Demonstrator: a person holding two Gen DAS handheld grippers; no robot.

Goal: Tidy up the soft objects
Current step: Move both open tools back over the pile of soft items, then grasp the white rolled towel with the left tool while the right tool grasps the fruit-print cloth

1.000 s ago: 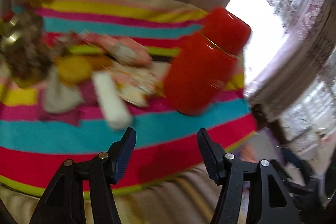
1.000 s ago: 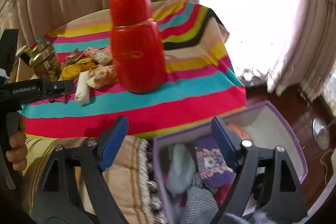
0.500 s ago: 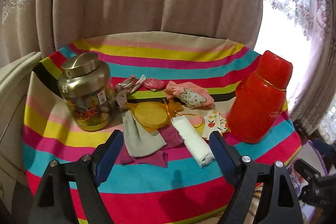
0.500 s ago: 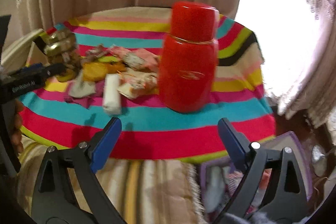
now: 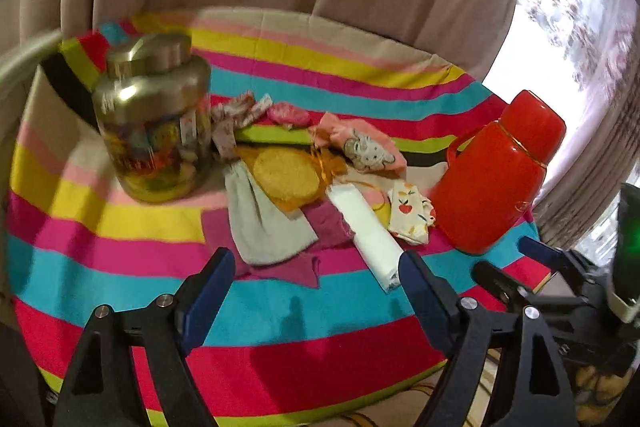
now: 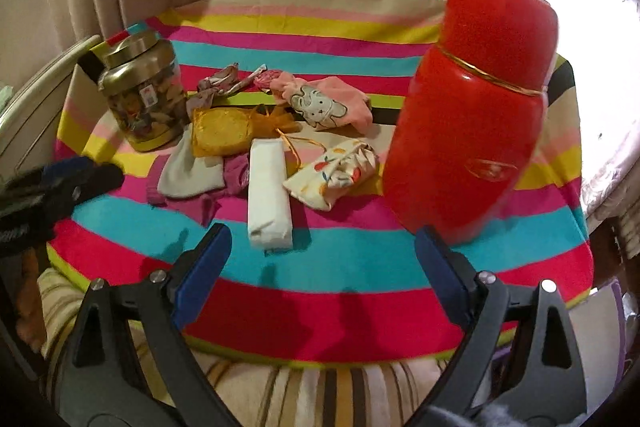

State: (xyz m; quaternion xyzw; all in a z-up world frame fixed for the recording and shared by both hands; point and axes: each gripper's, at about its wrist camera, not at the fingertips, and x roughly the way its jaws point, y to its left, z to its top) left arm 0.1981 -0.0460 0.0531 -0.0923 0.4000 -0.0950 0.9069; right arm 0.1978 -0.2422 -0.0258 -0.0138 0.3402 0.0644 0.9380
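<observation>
Nearest us, our right gripper (image 6: 322, 261) hangs over the table's front edge with its jaws spread wide and empty; our left gripper (image 5: 314, 287) is equally wide, holding nothing. Just beyond lies the white roll (image 6: 269, 189), its near end pointing at us, with the grey cloth (image 6: 191, 171) over a magenta one (image 6: 208, 205) to its left and the fruit-print pouch (image 6: 334, 171) to its right. Farther back sit the yellow pad (image 6: 220, 133) and the pink rabbit sock (image 6: 324, 103). We judge the roll the easiest first pick: we should close across its width near the middle, keeping clear of the red flask (image 6: 472, 115) standing close on the right and the gold jar (image 6: 140, 95) on the left, which could topple if nudged.
</observation>
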